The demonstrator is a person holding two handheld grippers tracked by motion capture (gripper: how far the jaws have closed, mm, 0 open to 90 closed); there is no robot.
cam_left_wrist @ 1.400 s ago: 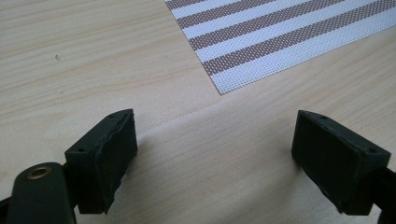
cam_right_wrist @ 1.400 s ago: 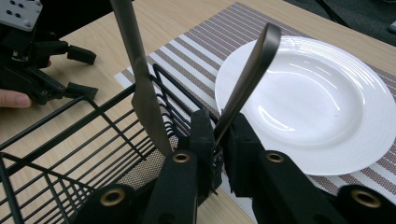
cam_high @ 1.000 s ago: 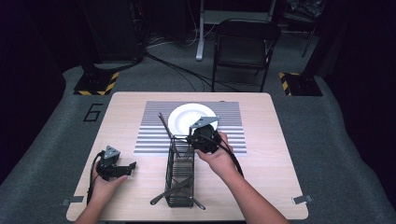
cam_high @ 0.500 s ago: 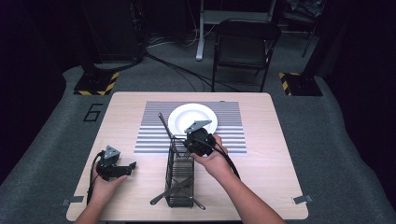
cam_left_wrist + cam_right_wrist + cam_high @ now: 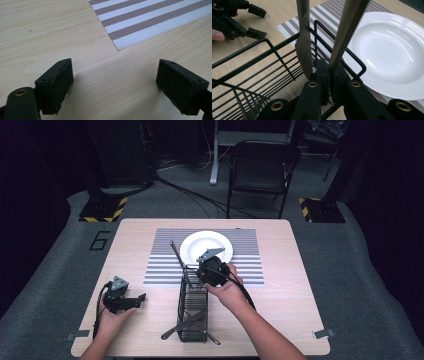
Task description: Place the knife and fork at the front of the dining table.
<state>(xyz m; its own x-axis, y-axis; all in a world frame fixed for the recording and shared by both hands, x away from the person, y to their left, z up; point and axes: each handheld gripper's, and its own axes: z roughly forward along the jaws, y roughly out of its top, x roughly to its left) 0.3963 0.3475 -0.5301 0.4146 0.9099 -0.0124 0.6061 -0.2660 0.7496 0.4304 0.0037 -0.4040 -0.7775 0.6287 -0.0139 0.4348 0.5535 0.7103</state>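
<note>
Two black jaws of the right tool (image 5: 329, 72) are pressed together, and they pinch the low end of a long metal piece (image 5: 347, 30). The piece runs straight away from the jaws in the right gripper view, leaning a little to the right. A second metal piece (image 5: 303, 37) stands just beside it on the left, with nothing holding it. Both poke out of the far end of the black wire basket (image 5: 262, 42). Just past that end sits the white plate (image 5: 387, 50) on the striped mat (image 5: 150, 20). So the held piece probably comes out along its own length, and the plate is the close spot to set it down. Far off on the table (image 5: 37, 37), the left tool (image 5: 125, 85) rests with its jaws spread and nothing between them, well apart from the basket.
</note>
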